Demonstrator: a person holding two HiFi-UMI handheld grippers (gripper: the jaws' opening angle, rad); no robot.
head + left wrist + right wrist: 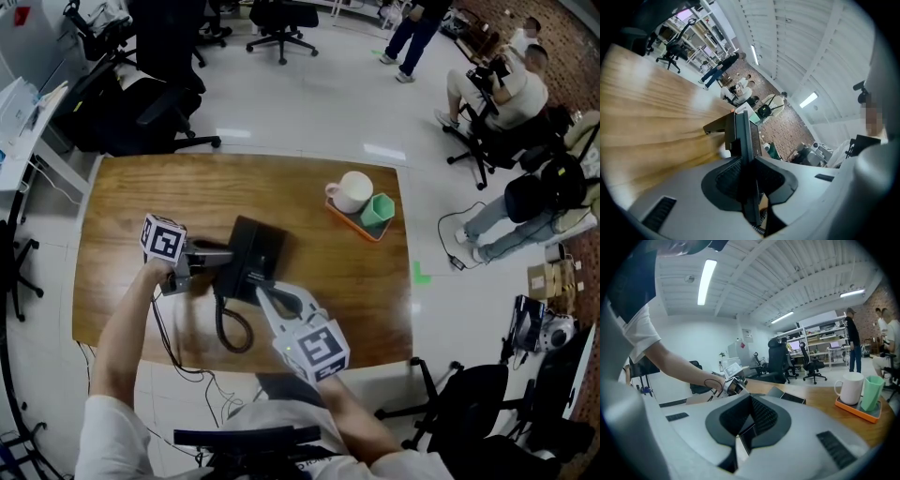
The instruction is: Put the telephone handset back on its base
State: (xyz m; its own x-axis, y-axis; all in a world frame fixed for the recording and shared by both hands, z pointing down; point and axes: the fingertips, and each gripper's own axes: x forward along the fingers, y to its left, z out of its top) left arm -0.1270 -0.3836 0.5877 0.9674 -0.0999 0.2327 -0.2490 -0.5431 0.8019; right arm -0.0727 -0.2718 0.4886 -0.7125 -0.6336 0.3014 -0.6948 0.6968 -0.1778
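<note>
Left gripper [217, 262] clamped on handset [743, 140], at left side of base [258, 246]. Right gripper [267, 295] clamped on base edge, steadying. Advice: lower handset flat, keep cord [230, 333] clear, release once seated.

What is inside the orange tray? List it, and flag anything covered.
The orange tray holds a white mug and a green cup, side by side. They cover most of the tray's floor, and whether either vessel holds anything cannot be told.

Surface: brown wooden table [122, 216], rounded corners.
Mid: black telephone [255, 253] w/ black coiled cord [222, 323].
Far rt: orange rectangular tray [352, 225].
</note>
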